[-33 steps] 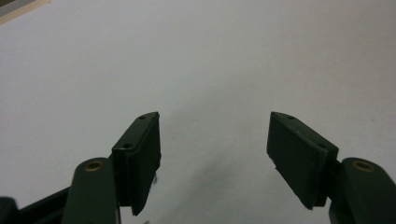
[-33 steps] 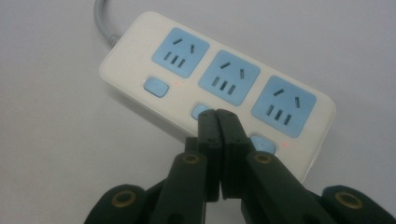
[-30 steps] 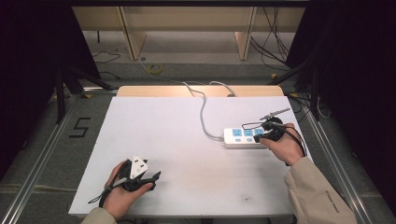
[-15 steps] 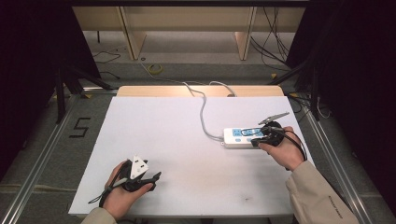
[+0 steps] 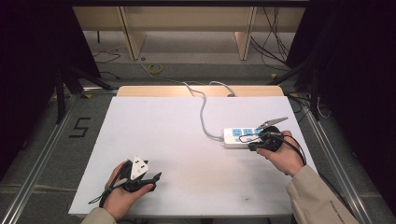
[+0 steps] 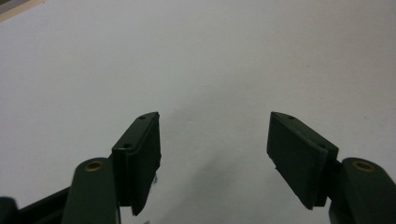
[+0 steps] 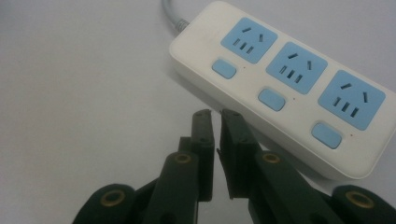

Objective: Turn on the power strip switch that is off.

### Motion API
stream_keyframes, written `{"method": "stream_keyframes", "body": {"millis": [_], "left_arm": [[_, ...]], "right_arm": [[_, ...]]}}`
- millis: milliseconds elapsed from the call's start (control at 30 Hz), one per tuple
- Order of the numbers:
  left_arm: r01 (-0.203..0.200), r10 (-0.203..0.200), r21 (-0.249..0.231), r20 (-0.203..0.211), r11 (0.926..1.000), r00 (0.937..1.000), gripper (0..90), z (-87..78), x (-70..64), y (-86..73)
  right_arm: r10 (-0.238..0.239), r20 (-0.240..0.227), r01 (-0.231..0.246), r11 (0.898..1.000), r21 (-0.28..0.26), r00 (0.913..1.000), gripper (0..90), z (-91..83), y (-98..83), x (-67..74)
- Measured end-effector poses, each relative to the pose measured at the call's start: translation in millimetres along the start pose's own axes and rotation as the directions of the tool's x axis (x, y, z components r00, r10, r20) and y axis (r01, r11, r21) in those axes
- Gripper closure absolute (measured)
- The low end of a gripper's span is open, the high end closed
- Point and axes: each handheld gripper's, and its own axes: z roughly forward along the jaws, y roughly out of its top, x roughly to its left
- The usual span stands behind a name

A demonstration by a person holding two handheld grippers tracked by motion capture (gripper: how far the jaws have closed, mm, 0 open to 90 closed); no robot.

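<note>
Since a second ago, the right tongs (image 7: 215,116) have slid a little along the strip (image 7: 299,88) toward its cord (image 5: 203,109) end; the left tongs (image 6: 212,161) have stayed near, spread wide over bare matte surface (image 5: 187,130). The right tongs, nearly closed and holding nothing, press the strip's near edge at far right. Its smooth, rounded plastic could let them skid off, and the cord could twist it.
</note>
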Motion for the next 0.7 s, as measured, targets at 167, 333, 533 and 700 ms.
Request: {"method": "stream_keyframes", "body": {"millis": [167, 333, 533, 700], "left_arm": [[0.001, -0.001, 0.000, 0.003, 1.0000, 1.0000, 34.8, 0.1, -0.6, -0.1], [-0.001, 0.001, -0.003, 0.006, 1.0000, 1.0000, 34.8, 0.6, -1.5, -0.2], [-0.007, 0.007, 0.001, 0.010, 1.0000, 0.9999, 34.7, 0.5, -2.3, 0.0], [-0.008, 0.008, 0.002, 0.013, 1.0000, 0.9999, 34.6, 0.4, -2.9, 0.0]], "right_arm": [[-0.011, -0.012, 0.011, 1.000, -0.010, 0.9999, 83.0, 0.0, -3.6, 2.4], [-0.020, -0.026, 0.020, 1.000, -0.017, 0.9994, 81.5, 0.1, -6.9, 6.7], [-0.037, -0.036, 0.036, 0.999, -0.026, 0.9987, 79.2, 1.7, -11.1, 9.7], [-0.041, -0.045, 0.040, 0.999, -0.032, 0.9981, 78.3, 2.2, -15.0, 10.8]]}}
